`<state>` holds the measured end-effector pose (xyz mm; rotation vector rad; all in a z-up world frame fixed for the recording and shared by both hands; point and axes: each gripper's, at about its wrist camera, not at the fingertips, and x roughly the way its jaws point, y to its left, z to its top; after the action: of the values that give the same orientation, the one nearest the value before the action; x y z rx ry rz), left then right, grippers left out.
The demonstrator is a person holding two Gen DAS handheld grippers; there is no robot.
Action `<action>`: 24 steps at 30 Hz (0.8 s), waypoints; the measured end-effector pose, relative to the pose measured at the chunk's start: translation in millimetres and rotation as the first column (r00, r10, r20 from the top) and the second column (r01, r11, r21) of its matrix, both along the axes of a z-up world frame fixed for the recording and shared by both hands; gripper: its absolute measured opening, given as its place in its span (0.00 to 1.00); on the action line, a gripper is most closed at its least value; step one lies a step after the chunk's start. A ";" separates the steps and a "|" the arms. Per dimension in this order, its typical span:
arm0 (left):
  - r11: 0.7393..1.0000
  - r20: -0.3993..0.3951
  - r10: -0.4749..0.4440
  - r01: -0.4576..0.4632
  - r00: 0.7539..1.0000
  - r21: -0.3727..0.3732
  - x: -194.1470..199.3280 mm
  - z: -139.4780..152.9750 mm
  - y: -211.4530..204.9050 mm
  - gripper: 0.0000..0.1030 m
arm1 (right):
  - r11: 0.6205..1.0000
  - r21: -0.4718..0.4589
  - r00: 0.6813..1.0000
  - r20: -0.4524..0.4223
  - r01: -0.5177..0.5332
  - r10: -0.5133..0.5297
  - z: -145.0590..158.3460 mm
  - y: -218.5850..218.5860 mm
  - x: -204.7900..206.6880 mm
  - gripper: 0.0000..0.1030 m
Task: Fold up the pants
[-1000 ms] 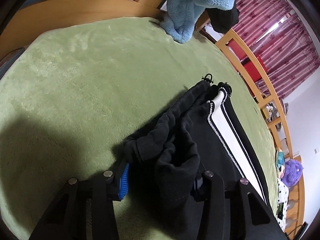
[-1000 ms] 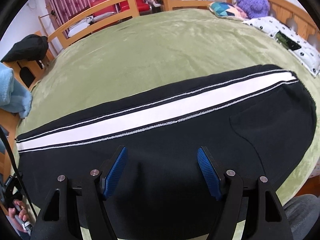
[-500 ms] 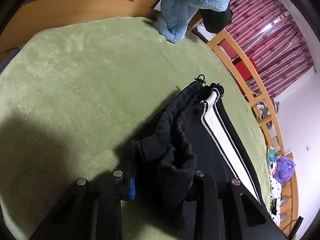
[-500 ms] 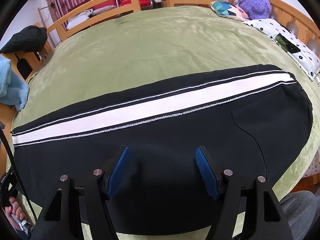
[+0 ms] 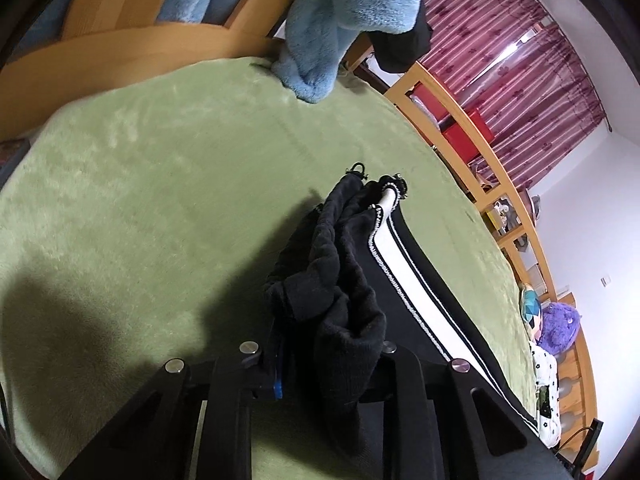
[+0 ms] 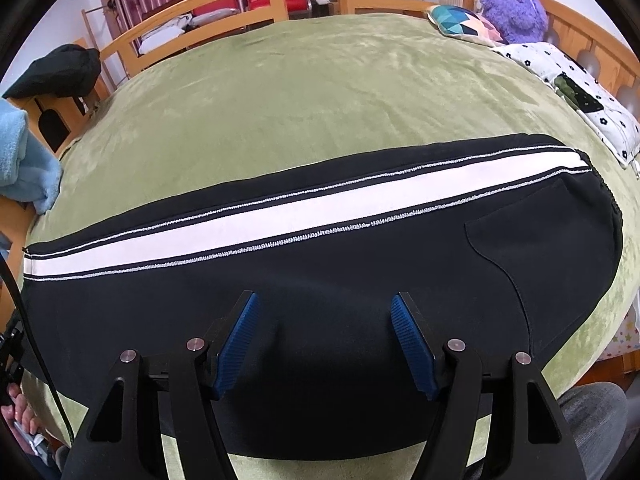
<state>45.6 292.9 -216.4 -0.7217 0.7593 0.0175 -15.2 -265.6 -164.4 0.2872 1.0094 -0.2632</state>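
Observation:
Black pants (image 6: 320, 280) with a white side stripe lie flat and lengthwise across the green bed cover (image 6: 320, 92). My right gripper (image 6: 325, 334) is open and empty, low over the middle of the black cloth. In the left wrist view my left gripper (image 5: 328, 364) is shut on the bunched leg-cuff end of the pants (image 5: 336, 280), lifted off the bed; the stripe (image 5: 408, 264) runs away to the right.
A light blue blanket (image 5: 340, 20) hangs over the wooden bed rail (image 5: 120, 56) at the far end. A purple plush toy (image 6: 514, 4), a patterned cushion (image 6: 460, 22) and a floral white cloth (image 6: 580, 96) lie at the right. A black garment (image 6: 60, 70) sits on the rail.
My left gripper closed further on the bunched cuff and lifted it a little. My right gripper stayed open and edged forward slightly over the pants.

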 end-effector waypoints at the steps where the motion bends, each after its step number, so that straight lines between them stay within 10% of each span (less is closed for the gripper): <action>1: 1.000 0.001 -0.001 0.001 1.000 0.005 0.4 1.1 -0.4 0.21 | 1.000 0.000 1.000 0.001 0.000 0.000 0.3 -0.6 -0.4 0.67; 24: 0.997 0.036 -0.023 0.020 0.999 0.075 -3.8 39.4 -26.8 0.19 | 0.999 0.032 0.999 0.034 0.007 -0.008 1.6 -20.0 -10.1 0.67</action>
<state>41.8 266.2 -177.0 -0.6415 0.7271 0.0126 -25.3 -285.6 -162.8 0.3242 0.9794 -0.2485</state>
